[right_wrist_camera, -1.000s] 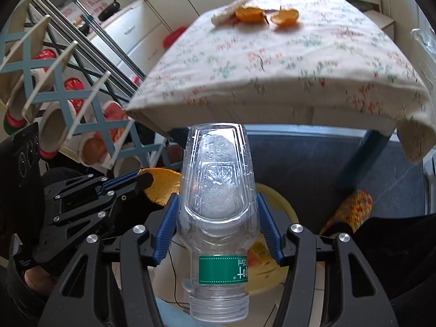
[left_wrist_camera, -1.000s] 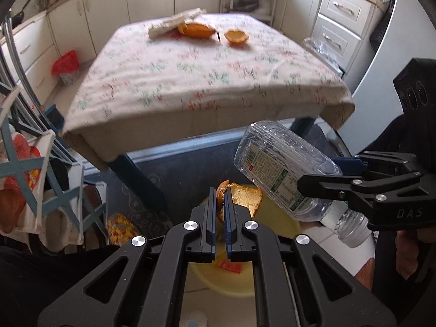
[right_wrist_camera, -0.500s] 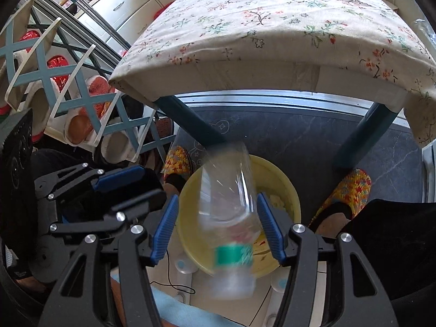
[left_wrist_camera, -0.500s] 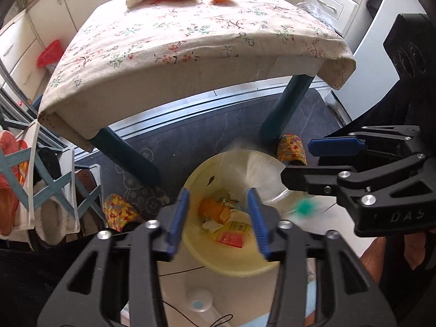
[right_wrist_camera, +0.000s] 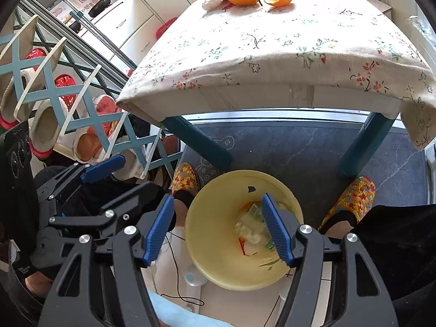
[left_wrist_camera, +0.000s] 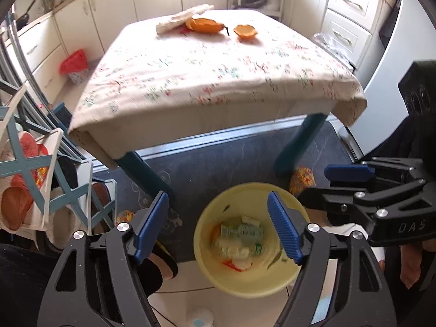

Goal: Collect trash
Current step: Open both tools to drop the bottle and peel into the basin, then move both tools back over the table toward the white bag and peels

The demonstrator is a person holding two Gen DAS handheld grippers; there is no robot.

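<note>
A yellow bin [left_wrist_camera: 209,259] stands on the floor in front of the table; it also shows in the right wrist view [right_wrist_camera: 218,231]. A clear plastic bottle [left_wrist_camera: 242,234] with a green label lies inside it on other scraps. My left gripper [left_wrist_camera: 218,229] is open and empty above the bin. My right gripper [right_wrist_camera: 218,226] is open and empty above the bin too, and shows at the right of the left wrist view [left_wrist_camera: 346,182]. Two orange peel halves [left_wrist_camera: 207,24] [left_wrist_camera: 245,30] and a crumpled paper [left_wrist_camera: 182,19] lie on the far side of the table.
The table [left_wrist_camera: 218,87] has a floral cloth and blue legs [right_wrist_camera: 196,141]. A blue lattice rack with slippers [right_wrist_camera: 54,103] stands at the left. The person's feet in patterned slippers [right_wrist_camera: 351,196] flank the bin. White cabinets [left_wrist_camera: 346,27] line the back.
The left gripper opened and dropped its orange peel into the bin. The right gripper opened and the bottle fell into the bin. Both grippers now hang empty above it.
</note>
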